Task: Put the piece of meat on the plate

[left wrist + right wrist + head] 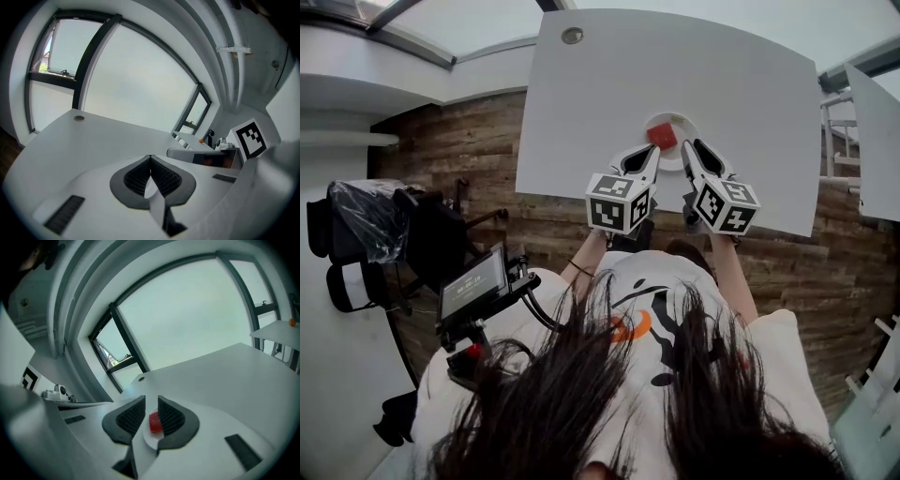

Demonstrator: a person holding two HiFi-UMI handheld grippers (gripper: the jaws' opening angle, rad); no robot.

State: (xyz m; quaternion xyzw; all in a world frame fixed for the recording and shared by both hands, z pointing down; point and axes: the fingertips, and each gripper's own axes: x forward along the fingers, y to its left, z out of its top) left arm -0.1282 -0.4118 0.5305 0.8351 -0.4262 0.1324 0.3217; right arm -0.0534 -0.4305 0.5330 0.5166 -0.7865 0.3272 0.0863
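The red piece of meat point(662, 136) lies on the small round white plate point(684, 122) near the front edge of the white table point(675, 66). Both grippers hover just in front of the plate. My left gripper point(649, 153) is at the plate's left, and in the left gripper view its pads point(136, 176) meet at the tips point(150, 158) with nothing held. My right gripper point(694, 148) is at the plate's right. In the right gripper view its jaws point(151, 399) stand a narrow gap apart. Through that gap, below, the meat point(155, 423) rests on the plate point(149, 440), free of the pads.
A round cable hole point(572, 36) sits at the table's far left. A second white table point(877, 141) stands to the right. A small monitor on a rig point(473, 286) is at the person's left, over a wooden floor point(459, 150). Large windows point(197, 310) lie beyond the table.
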